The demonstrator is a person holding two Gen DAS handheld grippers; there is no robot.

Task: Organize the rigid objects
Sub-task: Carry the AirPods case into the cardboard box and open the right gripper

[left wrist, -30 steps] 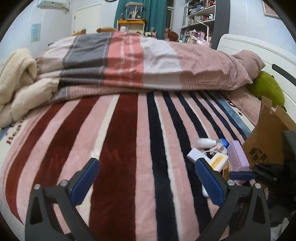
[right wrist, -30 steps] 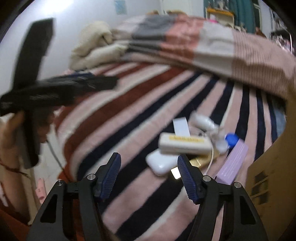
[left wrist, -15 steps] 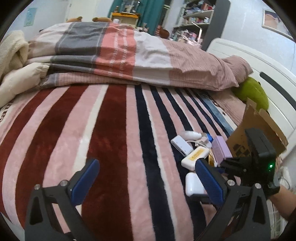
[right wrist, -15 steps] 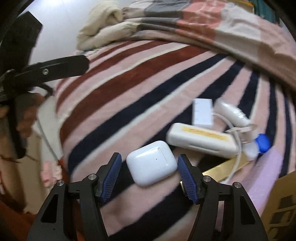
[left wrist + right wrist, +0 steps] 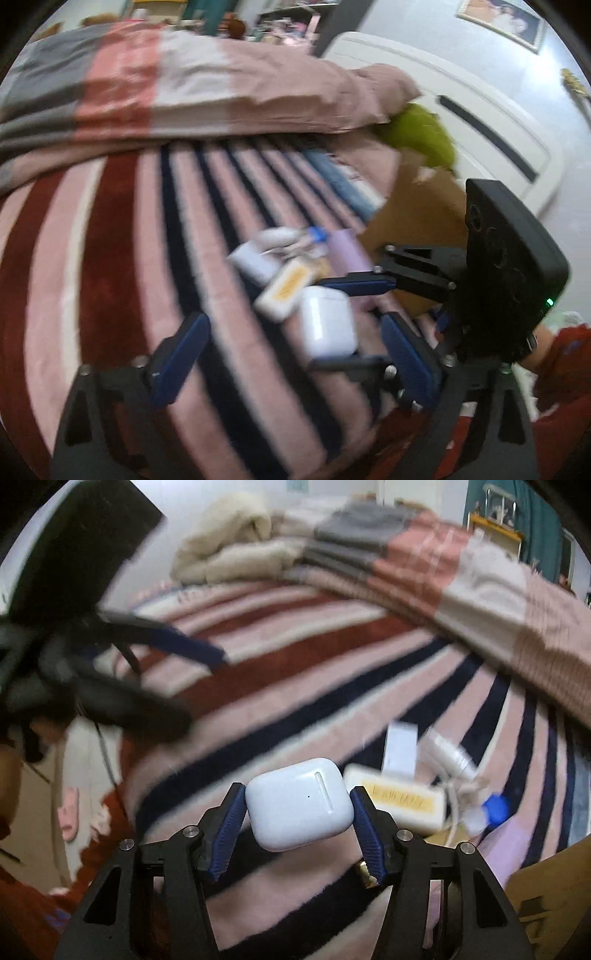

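Note:
My right gripper point(image 5: 297, 821) is shut on a white earbud case point(image 5: 298, 804) and holds it just above the striped blanket point(image 5: 295, 686). The case also shows in the left wrist view point(image 5: 327, 323), between the right gripper's blue pads. My left gripper point(image 5: 291, 360) is open and empty, to the left of the pile. Behind the case lie a white box with a yellow label point(image 5: 400, 805), a small white box point(image 5: 400, 751), a white cable with adapter point(image 5: 448, 755), a blue cap point(image 5: 496, 808) and a lilac box point(image 5: 347, 251).
A cardboard box point(image 5: 410, 214) stands at the right edge of the bed, also seen in the right wrist view point(image 5: 550, 893). A folded striped duvet point(image 5: 177, 92) lies at the back, a green plush point(image 5: 421, 133) by the headboard, a cream blanket point(image 5: 229, 550) at far left.
My right gripper has closed on the white earbud case and lifted it off the blanket. My left gripper has swung right, toward the pile.

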